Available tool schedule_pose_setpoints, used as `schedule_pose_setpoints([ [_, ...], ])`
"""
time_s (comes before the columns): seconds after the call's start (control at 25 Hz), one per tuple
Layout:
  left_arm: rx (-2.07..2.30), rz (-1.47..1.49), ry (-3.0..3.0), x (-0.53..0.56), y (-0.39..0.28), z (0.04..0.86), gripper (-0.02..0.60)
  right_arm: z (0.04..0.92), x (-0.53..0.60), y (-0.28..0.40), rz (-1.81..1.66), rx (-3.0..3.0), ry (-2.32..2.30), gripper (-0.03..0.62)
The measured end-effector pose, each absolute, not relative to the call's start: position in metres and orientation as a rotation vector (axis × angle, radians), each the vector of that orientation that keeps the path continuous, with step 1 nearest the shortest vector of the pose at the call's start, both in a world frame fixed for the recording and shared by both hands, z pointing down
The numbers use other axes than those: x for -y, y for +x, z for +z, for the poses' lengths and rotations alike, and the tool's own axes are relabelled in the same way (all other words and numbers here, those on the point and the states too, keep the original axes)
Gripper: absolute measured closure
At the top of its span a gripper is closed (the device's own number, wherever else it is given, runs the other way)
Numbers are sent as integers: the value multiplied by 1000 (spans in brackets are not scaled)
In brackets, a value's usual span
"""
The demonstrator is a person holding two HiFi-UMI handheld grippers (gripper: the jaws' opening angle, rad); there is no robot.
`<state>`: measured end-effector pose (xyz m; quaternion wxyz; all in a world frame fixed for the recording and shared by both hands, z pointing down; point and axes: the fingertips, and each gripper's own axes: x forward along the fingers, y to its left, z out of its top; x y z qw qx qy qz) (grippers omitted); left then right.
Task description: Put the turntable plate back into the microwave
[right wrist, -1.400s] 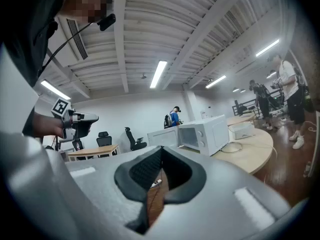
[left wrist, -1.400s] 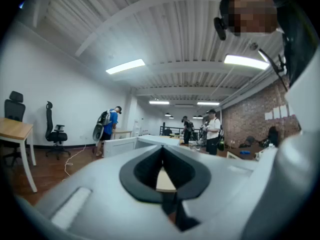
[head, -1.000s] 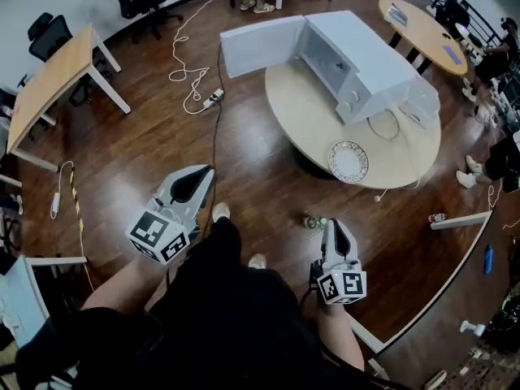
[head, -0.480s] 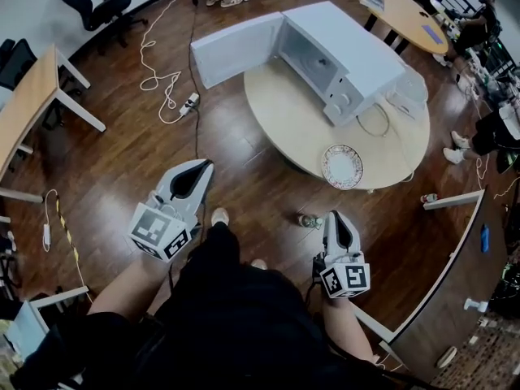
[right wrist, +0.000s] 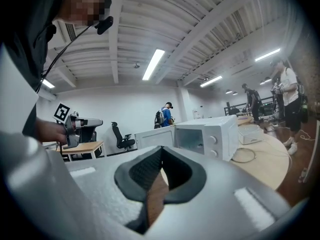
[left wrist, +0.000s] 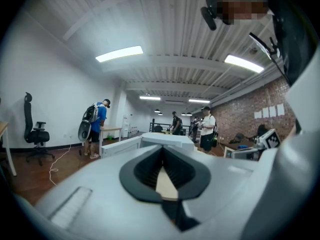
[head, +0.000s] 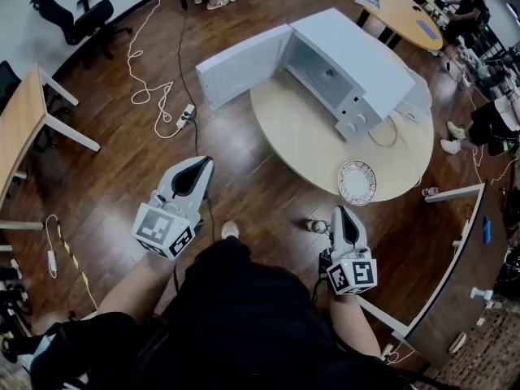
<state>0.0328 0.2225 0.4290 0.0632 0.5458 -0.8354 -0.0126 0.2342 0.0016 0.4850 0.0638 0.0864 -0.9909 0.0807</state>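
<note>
Round tabletop (head: 309, 140) ahead, with the microwave (head: 351, 65) at its far side, door (head: 242, 65) swung wide left and cavity facing us. The turntable plate (head: 357, 182) lies flat by the near rim, just ahead of the right gripper (head: 344, 215), the nearer one. The left gripper (head: 200, 166) is well apart. Both grippers have jaws pressed together, empty. Only bare floor (head: 268, 189) lies between.

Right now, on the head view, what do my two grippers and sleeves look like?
The left gripper and the right gripper are light grey tapered shells, each with a black-lined opening near the tip. At the back each carries a white cube with black square markers. The clothing is black, and no sleeve covers the forearms.
</note>
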Motion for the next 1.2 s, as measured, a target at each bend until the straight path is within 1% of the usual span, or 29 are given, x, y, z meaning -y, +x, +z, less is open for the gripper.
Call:
schedule_pose_setpoints([
  [0.28, 2446, -33, 1756, -219, -6, 436, 578, 488, -12, 197, 275, 2974, 374, 592],
  [0.48, 2441, -48, 1822, -214, -36, 430, 578, 480, -19, 163, 232, 3010, 380, 592],
  [0.8, 2398, -125, 1885, -210, -48, 429, 578, 477, -24, 132, 262, 3063, 410, 592],
  [0.92, 2358, -114, 1916, -205, -53, 428, 578, 492, -32, 133, 343, 3037, 443, 592],
  [1.0, 2334, -131, 1954, -191, -53, 424, 578, 493, -30, 139, 336, 3020, 464, 592],
  [1.2, 2286, -178, 2110, -164, -33, 404, 578, 497, -16, 152, 341, 2988, 558, 592],
])
